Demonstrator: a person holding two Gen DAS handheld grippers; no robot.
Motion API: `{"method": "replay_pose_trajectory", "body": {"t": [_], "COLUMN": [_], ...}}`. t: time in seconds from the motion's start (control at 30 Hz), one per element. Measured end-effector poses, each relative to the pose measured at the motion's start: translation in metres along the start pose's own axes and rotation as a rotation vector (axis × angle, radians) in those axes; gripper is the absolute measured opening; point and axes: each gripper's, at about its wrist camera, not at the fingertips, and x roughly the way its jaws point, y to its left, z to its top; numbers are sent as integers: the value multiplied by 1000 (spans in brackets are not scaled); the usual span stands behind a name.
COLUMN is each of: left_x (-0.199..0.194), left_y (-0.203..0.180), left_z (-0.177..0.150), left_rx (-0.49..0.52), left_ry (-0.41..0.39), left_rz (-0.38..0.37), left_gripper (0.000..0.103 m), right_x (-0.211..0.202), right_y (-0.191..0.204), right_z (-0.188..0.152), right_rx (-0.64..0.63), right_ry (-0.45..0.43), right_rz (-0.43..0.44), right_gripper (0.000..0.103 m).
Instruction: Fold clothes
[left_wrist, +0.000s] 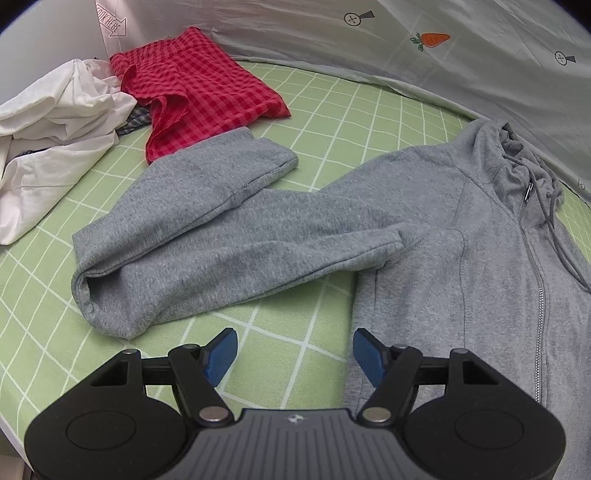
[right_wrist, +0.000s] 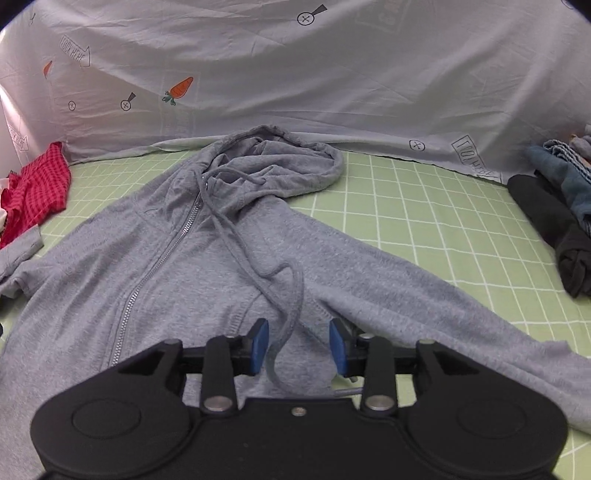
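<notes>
A grey zip hoodie (right_wrist: 207, 258) lies face up on the green checked bed sheet (right_wrist: 424, 206), hood (right_wrist: 273, 162) toward the back. In the left wrist view its body (left_wrist: 480, 258) is at the right and its left sleeve (left_wrist: 207, 240) lies bent across the sheet. My left gripper (left_wrist: 294, 354) is open and empty, above the sheet between sleeve and body. My right gripper (right_wrist: 298, 345) is open over the hoodie's right armpit area, with the drawstring (right_wrist: 288, 295) running between the jaws. The right sleeve (right_wrist: 424, 295) stretches out to the right.
A red checked garment (left_wrist: 207, 88) and a white crumpled cloth (left_wrist: 55, 129) lie at the back left. Dark folded clothes (right_wrist: 550, 214) lie at the right edge. A pale printed sheet (right_wrist: 295, 74) hangs as a backdrop behind the bed.
</notes>
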Motion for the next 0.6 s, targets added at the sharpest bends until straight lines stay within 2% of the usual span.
{"method": "replay_pose_trajectory", "body": {"t": [0.07, 0.1, 0.13, 0.2, 0.33, 0.43, 0.5, 0.57, 0.6], "left_x": [-3, -4, -6, -9, -10, -7, -3, 2, 5], "left_y": [7, 10, 15, 25, 47, 57, 62, 67, 70], "left_z": [2, 4, 6, 11, 22, 27, 28, 27, 27], "left_rx": [13, 15, 14, -6, -44, -25, -7, 0, -2], "left_ry": [-15, -24, -34, -52, -75, -88, -95, -99, -98], "left_rz": [9, 16, 24, 31, 30, 54, 87, 120, 132], "left_gripper": [70, 70, 70, 71, 71, 71, 71, 71, 71], "right_x": [11, 15, 18, 21, 3, -21, -27, -21, -15], "right_y": [6, 6, 6, 5, 10, 25, 39, 61, 71], "right_z": [0, 1, 1, 3, 6, 8, 6, 1, -4], "right_rx": [-75, -73, -71, -29, 105, 194, 206, 110, 49], "right_ry": [22, 36, 51, 68, 38, -15, -12, 48, 78], "right_rz": [-47, -43, -38, -20, 65, 244, 329, 219, 141], "right_gripper": [43, 37, 19, 5, 4, 4, 5, 11, 23]}}
